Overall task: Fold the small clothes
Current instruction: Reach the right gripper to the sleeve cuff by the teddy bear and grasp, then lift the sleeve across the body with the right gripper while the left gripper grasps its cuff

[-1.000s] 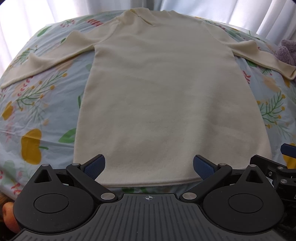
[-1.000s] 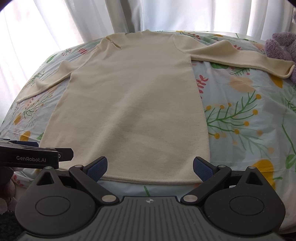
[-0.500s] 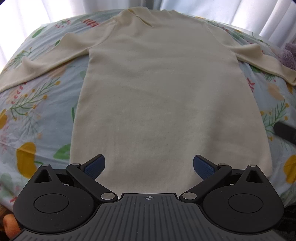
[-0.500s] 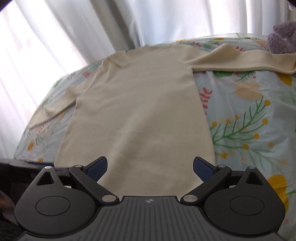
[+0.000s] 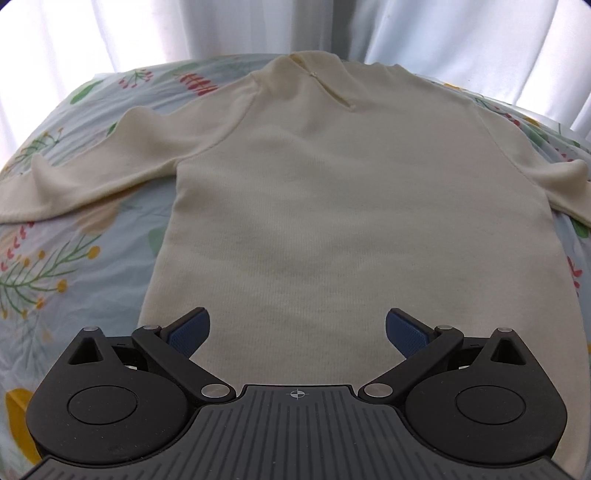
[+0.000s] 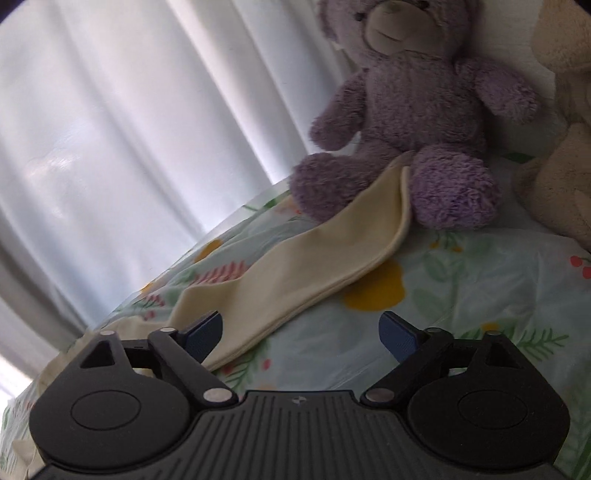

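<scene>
A cream long-sleeved top [image 5: 343, 206] lies flat on a floral bedsheet [image 5: 66, 266], neck at the far end and sleeves spread to both sides. My left gripper [image 5: 297, 332] is open and empty, hovering over the lower body of the top. My right gripper [image 6: 301, 332] is open and empty, low over the sheet beside the top's right sleeve [image 6: 317, 258]. The sleeve runs away from it, and its cuff lies against the foot of a purple teddy bear [image 6: 413, 110].
White curtains [image 5: 221, 26] hang behind the bed. A beige plush toy [image 6: 561, 147] sits to the right of the purple bear. The floral sheet [image 6: 480, 288] stretches out right of the sleeve.
Both grippers moved forward over the top. My right gripper swung to the right, from facing the top's body to facing its right sleeve and the bears.
</scene>
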The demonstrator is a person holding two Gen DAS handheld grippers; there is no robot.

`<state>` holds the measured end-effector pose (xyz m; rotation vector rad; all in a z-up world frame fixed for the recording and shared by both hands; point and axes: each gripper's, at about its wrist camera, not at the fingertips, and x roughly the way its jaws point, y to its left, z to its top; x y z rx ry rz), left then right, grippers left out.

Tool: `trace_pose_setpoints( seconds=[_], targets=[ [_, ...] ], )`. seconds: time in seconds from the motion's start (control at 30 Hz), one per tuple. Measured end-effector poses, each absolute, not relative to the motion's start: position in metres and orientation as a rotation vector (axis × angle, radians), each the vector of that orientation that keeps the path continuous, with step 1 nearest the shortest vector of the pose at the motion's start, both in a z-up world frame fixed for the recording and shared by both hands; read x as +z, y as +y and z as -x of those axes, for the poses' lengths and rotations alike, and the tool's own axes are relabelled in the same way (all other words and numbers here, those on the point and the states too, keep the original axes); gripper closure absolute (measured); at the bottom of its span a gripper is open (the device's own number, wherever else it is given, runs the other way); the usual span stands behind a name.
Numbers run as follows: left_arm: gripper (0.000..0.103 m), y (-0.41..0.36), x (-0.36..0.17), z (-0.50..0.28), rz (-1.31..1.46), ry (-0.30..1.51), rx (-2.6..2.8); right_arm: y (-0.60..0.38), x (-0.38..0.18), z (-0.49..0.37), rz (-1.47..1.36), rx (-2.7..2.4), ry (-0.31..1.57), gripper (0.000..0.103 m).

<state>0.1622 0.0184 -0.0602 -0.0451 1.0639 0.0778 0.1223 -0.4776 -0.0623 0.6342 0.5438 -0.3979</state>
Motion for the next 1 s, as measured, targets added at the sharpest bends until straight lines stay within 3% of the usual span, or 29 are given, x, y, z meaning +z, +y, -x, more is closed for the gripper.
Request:
trace_pose_setpoints(
  seconds=[0.2, 0.37, 0.5, 0.57, 0.77, 1.0],
  targets=[
    [0.0, 0.017, -0.07, -0.174, 0.071, 1.068, 0.075, -0.529, -0.103, -0.142, -0.817, -0.499, 0.527, 0.051],
    [0.0, 0.013, -0.072, -0.177, 0.056, 1.075, 0.102, -0.554, -0.109, -0.167, -0.817, -0.607, 0.475, 0.053],
    [0.0, 0.015, -0.071, -0.181, 0.069, 1.092, 0.107, -0.567, -0.116, -0.184, -0.81, -0.646, 0.477, 0.084],
    [0.0, 0.015, -0.071, -0.181, 0.067, 1.096, 0.102, -0.572, -0.118, -0.185, -0.83, -0.649, 0.457, 0.094],
    [0.0, 0.019, -0.068, -0.185, 0.055, 1.129, 0.077, -0.535, -0.068, -0.182, -0.594, -0.6, 0.355, 0.097],
    [0.0, 0.021, -0.033, -0.201, 0.137, 0.982, -0.035, -0.378, 0.017, -0.19, -0.207, 0.105, 0.271, 0.094]
  ],
)
